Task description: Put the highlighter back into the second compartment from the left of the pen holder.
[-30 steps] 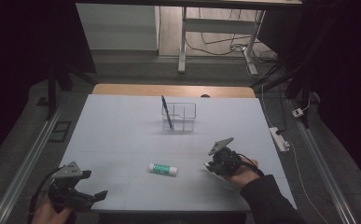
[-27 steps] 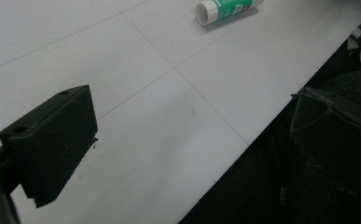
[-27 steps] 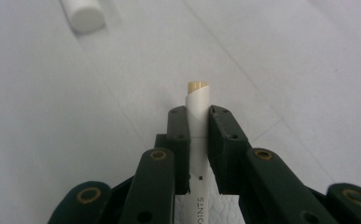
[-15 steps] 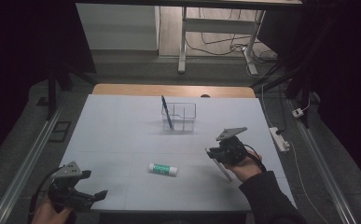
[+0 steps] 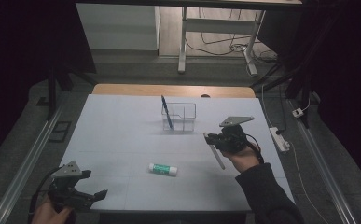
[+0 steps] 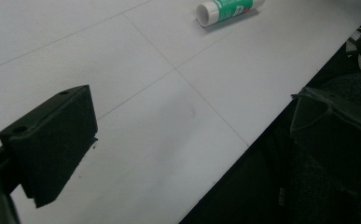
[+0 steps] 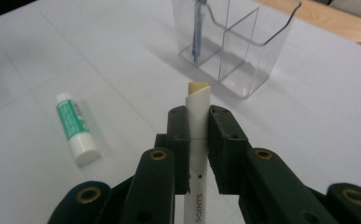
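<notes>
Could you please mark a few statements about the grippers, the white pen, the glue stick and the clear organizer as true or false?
1. The right gripper is clamped on a white pen. True.
2. The glue stick stands upright inside the clear organizer. False: it lies flat on the white table, apart from the organizer.
3. A blue pen leans in the organizer's left compartment in the high view. True.
4. The left gripper holds the glue stick. False: its jaws stand open with nothing between them, near the table's front edge.
</notes>
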